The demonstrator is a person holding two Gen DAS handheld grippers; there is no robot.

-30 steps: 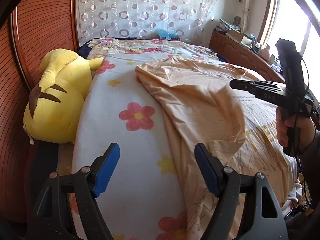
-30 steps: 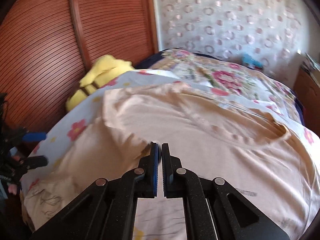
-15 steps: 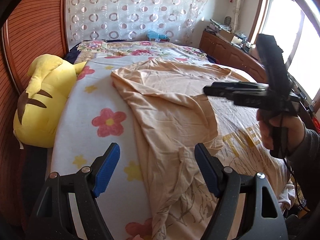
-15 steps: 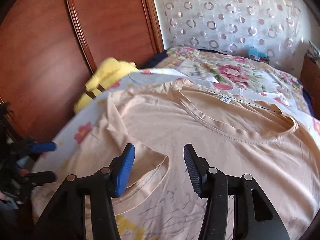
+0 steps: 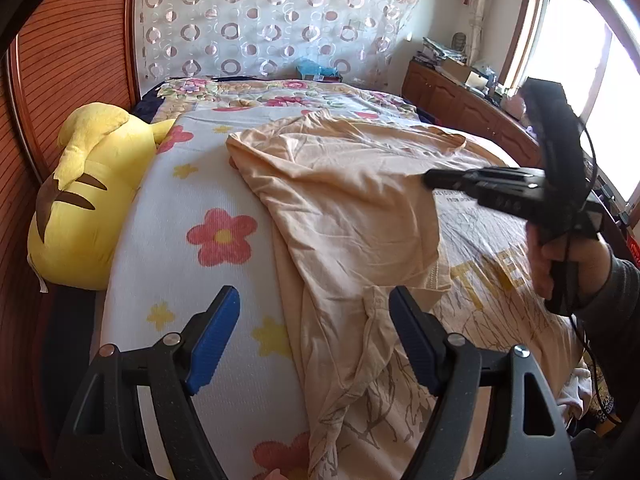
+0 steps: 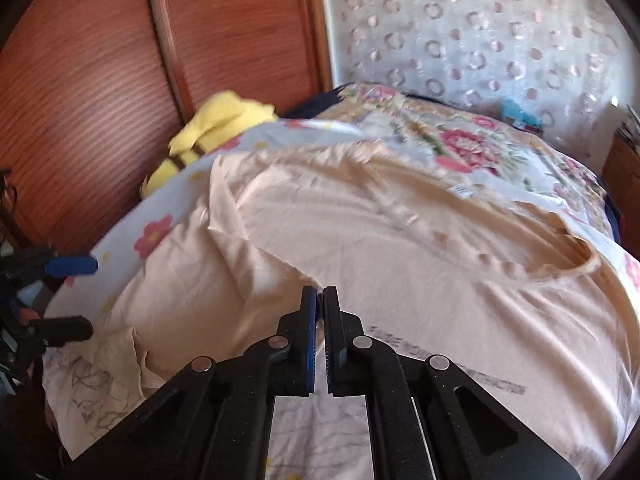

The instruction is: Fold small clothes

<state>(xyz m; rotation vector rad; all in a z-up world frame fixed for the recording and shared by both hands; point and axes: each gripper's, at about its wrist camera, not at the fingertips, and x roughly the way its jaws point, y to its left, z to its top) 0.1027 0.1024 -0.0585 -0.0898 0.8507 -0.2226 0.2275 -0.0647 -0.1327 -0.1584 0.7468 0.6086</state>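
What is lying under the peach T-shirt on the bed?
Under the peach T-shirt lies a white bedsheet with red and yellow flowers, showing at its left and far edges. The sheet directly beneath the shirt is covered, so anything else there cannot be seen.

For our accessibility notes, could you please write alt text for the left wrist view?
A peach T-shirt lies partly folded on a floral bedsheet, the left gripper open above its edge. A yellow plush toy sits left; the right gripper holds a fold.

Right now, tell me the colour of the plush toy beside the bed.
The plush toy is yellow with brown stripes, clearest in the left wrist view.
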